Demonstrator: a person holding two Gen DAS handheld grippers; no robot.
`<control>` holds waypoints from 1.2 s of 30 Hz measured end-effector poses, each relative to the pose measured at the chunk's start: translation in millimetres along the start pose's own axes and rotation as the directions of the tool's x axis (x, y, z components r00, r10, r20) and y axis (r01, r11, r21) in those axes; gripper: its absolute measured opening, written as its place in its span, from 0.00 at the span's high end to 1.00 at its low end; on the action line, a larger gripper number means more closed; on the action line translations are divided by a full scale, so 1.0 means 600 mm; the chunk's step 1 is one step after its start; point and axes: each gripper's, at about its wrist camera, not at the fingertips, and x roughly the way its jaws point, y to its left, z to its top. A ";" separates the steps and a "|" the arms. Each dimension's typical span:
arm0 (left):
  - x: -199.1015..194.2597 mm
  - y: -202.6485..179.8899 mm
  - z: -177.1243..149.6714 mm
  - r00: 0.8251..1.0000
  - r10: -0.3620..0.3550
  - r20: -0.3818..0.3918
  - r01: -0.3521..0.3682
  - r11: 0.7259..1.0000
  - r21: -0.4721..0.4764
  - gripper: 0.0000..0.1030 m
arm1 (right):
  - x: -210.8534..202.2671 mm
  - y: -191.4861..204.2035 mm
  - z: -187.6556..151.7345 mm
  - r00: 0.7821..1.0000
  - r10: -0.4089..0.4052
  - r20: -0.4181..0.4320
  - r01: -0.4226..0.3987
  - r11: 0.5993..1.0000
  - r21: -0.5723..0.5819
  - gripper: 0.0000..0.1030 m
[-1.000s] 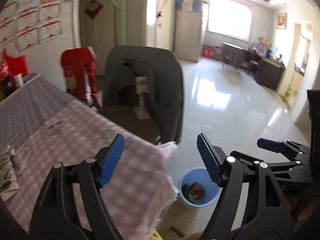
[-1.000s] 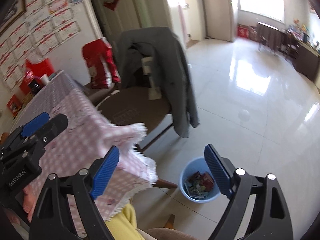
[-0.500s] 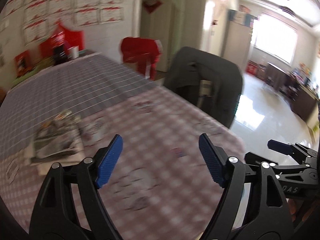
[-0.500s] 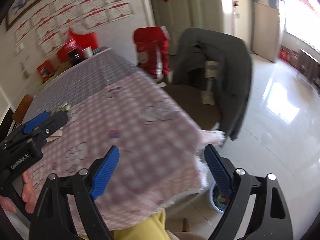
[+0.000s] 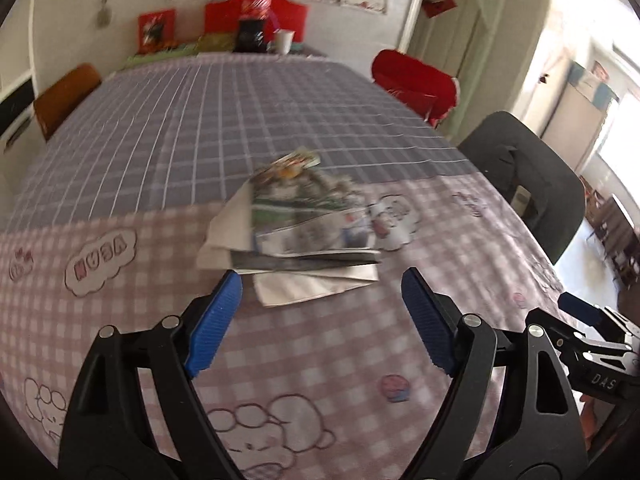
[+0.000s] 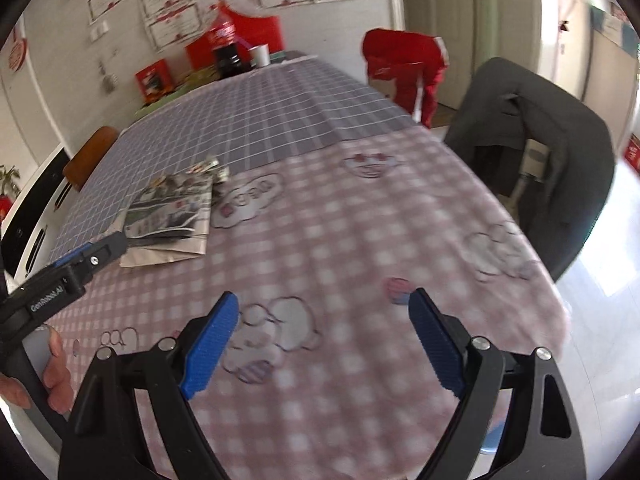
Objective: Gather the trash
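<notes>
Papers (image 5: 296,236) at frame centre on tabletop (image 5: 360,360), uncollected; left gripper (image 5: 320,320) and right gripper (image 6: 320,344) jaws wide, empty.

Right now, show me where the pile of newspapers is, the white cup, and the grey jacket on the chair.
pile of newspapers (image 5: 304,228): left wrist view, on the top printed sheet.
white cup (image 5: 283,41): left wrist view, on its side wall.
grey jacket (image 6: 560,120): right wrist view, on the shoulder draped over the chair back.

"GenRobot.AI" in white on the left gripper (image 6: 90,258) body, "DAS" on the right gripper (image 5: 600,364) body, pink cloud letters on the tablecloth (image 5: 102,262) too blurred to read surely
</notes>
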 end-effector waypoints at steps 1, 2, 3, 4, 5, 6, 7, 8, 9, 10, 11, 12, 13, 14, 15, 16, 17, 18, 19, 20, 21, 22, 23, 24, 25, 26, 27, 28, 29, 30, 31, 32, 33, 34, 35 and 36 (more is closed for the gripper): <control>0.007 0.007 0.001 1.000 0.002 -0.006 -0.003 1.000 -0.008 0.21 | 0.008 0.010 0.004 1.000 0.003 -0.006 -0.003 1.000 -0.009 0.17; 0.014 0.013 0.002 1.000 0.011 -0.013 -0.011 1.000 -0.010 0.21 | 0.015 0.017 0.008 1.000 0.004 -0.010 -0.004 1.000 -0.012 0.17; 0.020 0.017 0.003 1.000 0.023 -0.017 -0.023 1.000 -0.011 0.21 | 0.021 0.022 0.012 1.000 0.002 -0.015 -0.002 1.000 -0.005 0.17; 0.027 0.020 0.005 0.999 0.034 -0.020 -0.034 0.999 -0.011 0.21 | 0.027 0.025 0.016 1.000 0.002 -0.020 -0.002 1.000 0.006 0.17; 0.032 0.024 0.006 0.999 0.038 -0.023 -0.039 0.999 -0.010 0.21 | 0.031 0.026 0.019 1.000 0.010 -0.025 -0.010 1.000 0.015 0.17; 0.042 0.028 0.009 0.998 0.045 -0.031 -0.045 0.999 -0.014 0.21 | 0.036 0.029 0.022 0.999 0.027 -0.028 -0.026 0.999 0.022 0.17; 0.048 0.032 0.011 0.998 0.052 -0.037 -0.053 0.998 -0.021 0.21 | 0.038 0.029 0.023 0.999 0.036 -0.029 -0.035 0.999 0.025 0.17; 0.054 0.037 0.014 0.998 0.060 -0.037 -0.061 0.998 -0.032 0.21 | 0.043 0.031 0.025 0.999 0.036 -0.031 -0.035 0.999 0.026 0.17; 0.056 0.040 0.018 0.998 0.060 -0.031 -0.061 0.997 -0.040 0.21 | 0.047 0.032 0.027 0.999 0.029 -0.034 -0.028 0.999 0.025 0.17; 0.059 0.044 0.023 0.998 0.058 -0.023 -0.059 0.997 -0.047 0.21 | 0.052 0.033 0.028 0.999 0.025 -0.038 -0.025 0.999 0.023 0.17; 0.061 0.047 0.026 0.998 0.057 -0.012 -0.057 0.997 -0.051 0.21 | 0.058 0.033 0.030 0.999 0.023 -0.047 -0.022 0.999 0.025 0.17; 0.062 0.049 0.029 0.998 0.059 -0.005 -0.059 0.997 -0.051 0.21 | 0.064 0.033 0.031 0.998 0.022 -0.056 -0.020 0.999 0.032 0.17; 0.064 0.052 0.032 0.998 0.061 0.000 -0.061 0.997 -0.054 0.21 | 0.068 0.033 0.031 0.998 0.025 -0.059 -0.023 0.999 0.037 0.17; 0.068 0.055 0.035 0.998 0.060 0.004 -0.060 0.996 -0.062 0.21 | 0.072 0.032 0.032 0.998 0.031 -0.063 -0.029 0.999 0.040 0.17; 0.072 0.059 0.037 0.998 0.055 0.001 -0.055 0.996 -0.072 0.21 | 0.076 0.031 0.031 0.997 0.033 -0.069 -0.031 0.999 0.041 0.17; 0.076 0.063 0.037 0.999 0.048 -0.005 -0.048 0.995 -0.083 0.22 | 0.080 0.030 0.031 0.997 0.033 -0.072 -0.030 0.999 0.041 0.17; 0.081 0.066 0.038 0.999 0.043 -0.013 -0.044 0.995 -0.092 0.22 | 0.083 0.030 0.031 0.997 0.033 -0.075 -0.030 0.999 0.040 0.17; 0.087 0.072 0.037 0.999 0.037 -0.030 -0.040 0.993 -0.108 0.22 | 0.086 0.030 0.030 0.996 0.033 -0.079 -0.030 0.999 0.039 0.17; 0.091 0.077 0.035 0.999 0.032 -0.044 -0.037 0.992 -0.120 0.22 | 0.089 0.030 0.028 0.996 0.032 -0.086 -0.029 0.999 0.038 0.17; 0.095 0.082 0.033 0.998 0.022 -0.056 -0.029 0.991 -0.132 0.22 | 0.092 0.029 0.027 0.995 0.032 -0.090 -0.028 0.999 0.038 0.17; 0.098 0.085 0.032 0.998 0.016 -0.068 -0.025 0.990 -0.141 0.21 | 0.094 0.028 0.026 0.995 0.031 -0.093 -0.028 0.999 0.038 0.17; 0.103 0.090 0.030 0.996 0.007 -0.090 -0.021 0.987 -0.159 0.21 | 0.097 0.028 0.025 0.995 0.029 -0.097 -0.026 0.999 0.039 0.17; 0.107 0.097 0.030 0.995 -0.007 -0.104 -0.012 0.983 -0.182 0.21 | 0.099 0.027 0.024 0.995 0.028 -0.100 -0.024 0.999 0.039 0.17; 0.109 0.101 0.029 0.994 -0.018 -0.108 -0.005 0.979 -0.202 0.21 | 0.101 0.027 0.024 0.994 0.029 -0.103 -0.025 0.999 0.038 0.17; 0.111 0.105 0.029 0.993 -0.027 -0.112 0.002 0.975 -0.220 0.21 | 0.102 0.028 0.024 0.994 0.030 -0.105 -0.026 0.999 0.039 0.17; 0.111 0.110 0.029 0.993 -0.038 -0.110 0.011 0.971 -0.237 0.21 | 0.103 0.028 0.024 0.994 0.032 -0.106 -0.028 0.999 0.039 0.17; 0.111 0.112 0.030 0.993 -0.042 -0.109 0.014 0.970 -0.243 0.20 | 0.103 0.027 0.024 0.994 0.034 -0.106 -0.030 0.999 0.038 0.17; 0.110 0.115 0.030 0.993 -0.039 -0.110 0.010 0.968 -0.251 0.20 | 0.105 0.027 0.024 0.994 0.034 -0.107 -0.030 0.999 0.036 0.17; 0.109 0.118 0.030 0.994 -0.027 -0.107 -0.001 0.967 -0.255 0.19 | 0.105 0.028 0.024 0.994 0.032 -0.108 -0.029 0.999 0.033 0.17; 0.108 0.120 0.031 0.994 -0.021 -0.105 -0.007 0.967 -0.256 0.17 | 0.105 0.027 0.023 0.994 0.030 -0.109 -0.027 0.999 0.028 0.17; 0.109 0.122 0.032 0.994 -0.013 -0.106 -0.015 0.965 -0.260 0.17 | 0.106 0.027 0.023 0.993 0.029 -0.110 -0.026 0.999 0.025 0.17; 0.110 0.126 0.032 0.994 -0.011 -0.111 -0.019 0.963 -0.269 0.17 | 0.107 0.027 0.025 0.994 0.028 -0.110 -0.026 0.999 0.024 0.17; 0.112 0.129 0.033 0.994 -0.016 -0.110 -0.015 0.960 -0.280 0.17 | 0.108 0.028 0.025 0.994 0.028 -0.110 -0.025 0.999 0.023 0.17; 0.111 0.131 0.035 0.994 -0.019 -0.107 -0.013 0.957 -0.289 0.17 | 0.110 0.028 0.028 0.994 0.028 -0.109 -0.026 0.999 0.021 0.17; 0.112 0.132 0.037 0.994 -0.027 -0.106 -0.005 0.956 -0.295 0.17 | 0.111 0.029 0.030 0.994 0.029 -0.108 -0.027 0.999 0.019 0.17; 0.113 0.129 0.038 0.994 -0.043 -0.104 0.011 0.958 -0.287 0.18 | 0.113 0.030 0.033 0.994 0.032 -0.108 -0.030 0.999 0.017 0.17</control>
